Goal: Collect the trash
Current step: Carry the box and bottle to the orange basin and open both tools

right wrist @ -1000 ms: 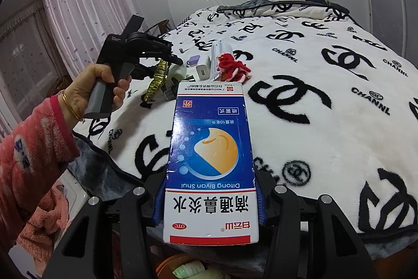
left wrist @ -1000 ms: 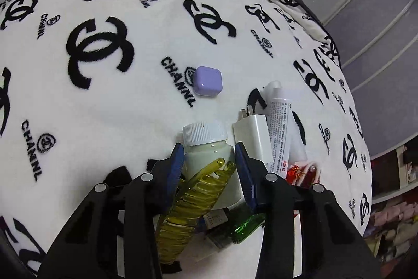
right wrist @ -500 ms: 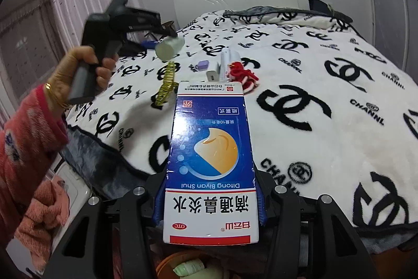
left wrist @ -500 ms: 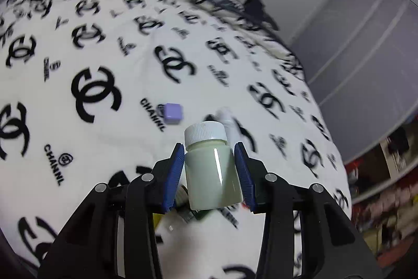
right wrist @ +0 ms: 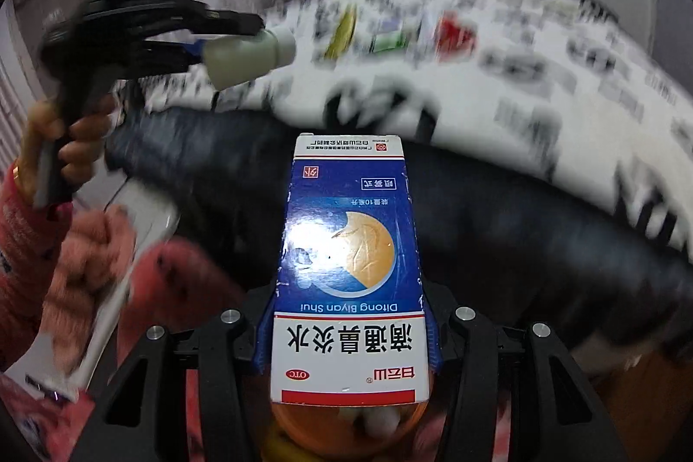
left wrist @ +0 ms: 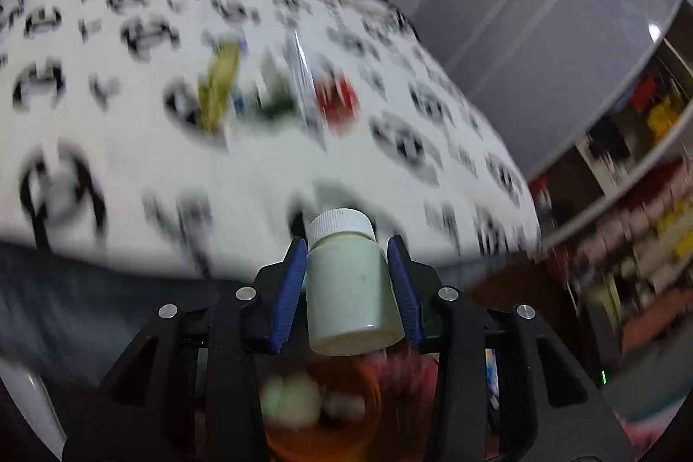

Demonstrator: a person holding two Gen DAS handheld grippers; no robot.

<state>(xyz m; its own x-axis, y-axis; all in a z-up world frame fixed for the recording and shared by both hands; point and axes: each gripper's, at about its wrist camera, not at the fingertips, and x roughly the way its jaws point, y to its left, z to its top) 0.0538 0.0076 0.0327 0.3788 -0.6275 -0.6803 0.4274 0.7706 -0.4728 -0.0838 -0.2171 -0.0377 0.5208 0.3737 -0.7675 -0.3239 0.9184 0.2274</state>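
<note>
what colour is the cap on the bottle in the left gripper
White, ribbed cap on a pale green bottle; clearest in the left wrist view.
</note>
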